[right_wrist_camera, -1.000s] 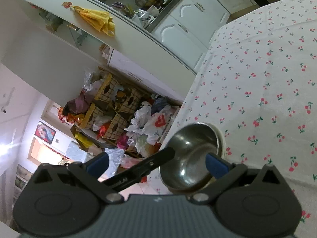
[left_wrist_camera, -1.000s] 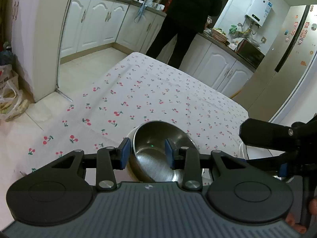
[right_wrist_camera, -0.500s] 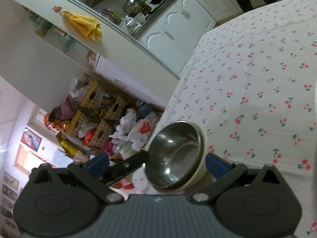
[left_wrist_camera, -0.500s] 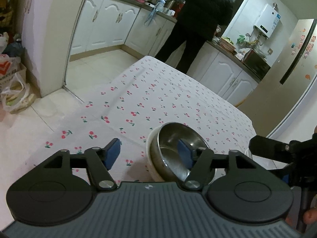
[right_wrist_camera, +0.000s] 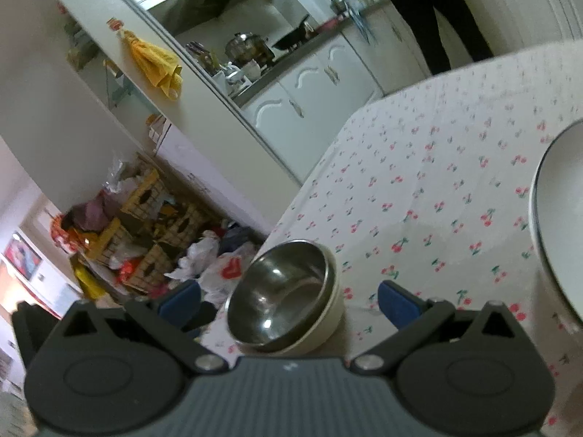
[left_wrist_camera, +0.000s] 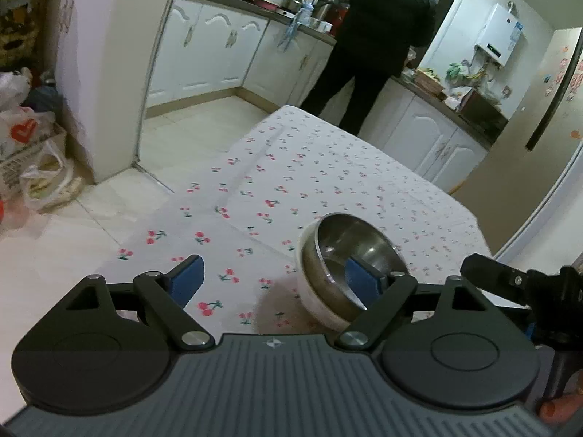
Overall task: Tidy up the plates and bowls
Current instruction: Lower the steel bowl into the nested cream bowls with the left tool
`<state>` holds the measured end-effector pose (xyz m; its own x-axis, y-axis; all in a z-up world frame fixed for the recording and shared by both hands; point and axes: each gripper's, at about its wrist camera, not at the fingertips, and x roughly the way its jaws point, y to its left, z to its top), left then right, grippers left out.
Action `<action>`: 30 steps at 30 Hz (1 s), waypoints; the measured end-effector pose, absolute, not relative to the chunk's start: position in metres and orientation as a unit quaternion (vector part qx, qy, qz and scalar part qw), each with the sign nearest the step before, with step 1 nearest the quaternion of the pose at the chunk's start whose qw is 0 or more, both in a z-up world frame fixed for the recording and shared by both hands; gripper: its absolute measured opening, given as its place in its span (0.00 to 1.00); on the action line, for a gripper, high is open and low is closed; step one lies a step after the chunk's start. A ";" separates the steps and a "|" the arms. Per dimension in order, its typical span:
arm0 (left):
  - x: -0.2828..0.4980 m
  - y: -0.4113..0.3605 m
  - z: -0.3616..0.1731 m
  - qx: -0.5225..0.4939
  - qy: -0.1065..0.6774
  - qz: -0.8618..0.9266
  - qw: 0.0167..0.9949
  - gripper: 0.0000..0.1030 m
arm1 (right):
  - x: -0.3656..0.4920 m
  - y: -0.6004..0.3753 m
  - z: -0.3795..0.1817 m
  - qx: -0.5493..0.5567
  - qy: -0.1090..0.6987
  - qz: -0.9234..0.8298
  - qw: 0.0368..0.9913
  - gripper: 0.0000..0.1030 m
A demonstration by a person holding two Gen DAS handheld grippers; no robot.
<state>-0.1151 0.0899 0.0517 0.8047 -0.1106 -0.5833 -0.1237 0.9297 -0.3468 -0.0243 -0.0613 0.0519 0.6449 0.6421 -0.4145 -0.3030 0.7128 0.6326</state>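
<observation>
Left gripper [left_wrist_camera: 275, 278] opening, nothing clasped, beside nested steel bowl [left_wrist_camera: 349, 251]; only the right view, right gripper [right_wrist_camera: 288, 300] spread, shows a white plate [right_wrist_camera: 557, 218].

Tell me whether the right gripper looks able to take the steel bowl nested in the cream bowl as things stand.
Probably yes: the right gripper is open, with the steel bowl and cream bowl between its fingers, nothing blocking.

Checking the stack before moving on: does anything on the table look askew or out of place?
The steel bowl sits tilted inside the cream bowl, its rim raised on one side, not nested flat. The stack stands close to the table edge. Nothing looks spilled or damaged.
</observation>
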 end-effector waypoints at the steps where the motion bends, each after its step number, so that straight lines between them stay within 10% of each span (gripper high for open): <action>1: -0.116 0.090 0.052 -0.184 0.313 0.007 0.932 1.00 | -0.026 -0.060 0.052 0.255 0.317 0.270 0.873 1.00; 30: -0.118 0.083 0.046 -0.114 0.323 0.053 0.938 1.00 | -0.038 -0.057 0.058 0.206 0.327 0.202 0.900 1.00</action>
